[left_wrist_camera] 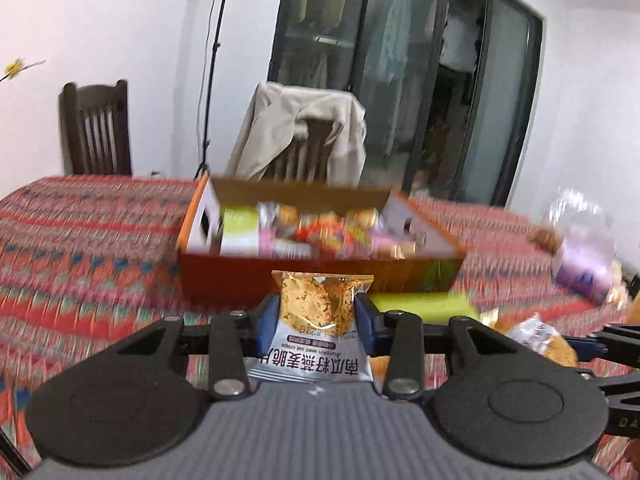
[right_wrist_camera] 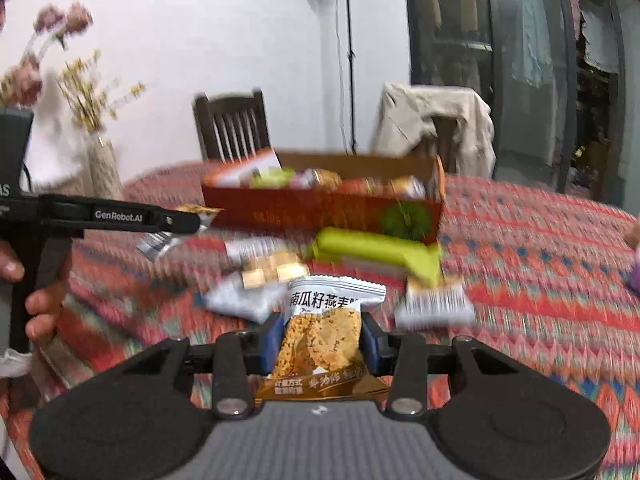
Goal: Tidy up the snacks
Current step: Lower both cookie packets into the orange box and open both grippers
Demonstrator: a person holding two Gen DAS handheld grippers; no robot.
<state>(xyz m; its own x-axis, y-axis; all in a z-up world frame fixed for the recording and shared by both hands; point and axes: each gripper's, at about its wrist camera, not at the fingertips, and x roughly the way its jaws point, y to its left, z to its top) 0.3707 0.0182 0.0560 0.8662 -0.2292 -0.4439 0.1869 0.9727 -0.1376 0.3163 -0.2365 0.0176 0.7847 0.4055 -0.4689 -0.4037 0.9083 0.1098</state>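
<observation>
Now each claw, left and right, tight around its own oat-crisp packet.

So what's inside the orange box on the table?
The orange box holds a jumble of snack packets: a green-and-white one at its left end, then pink, orange and yellow wrappers. Blur hides their names, and the near wall hides whatever lies underneath.
</observation>
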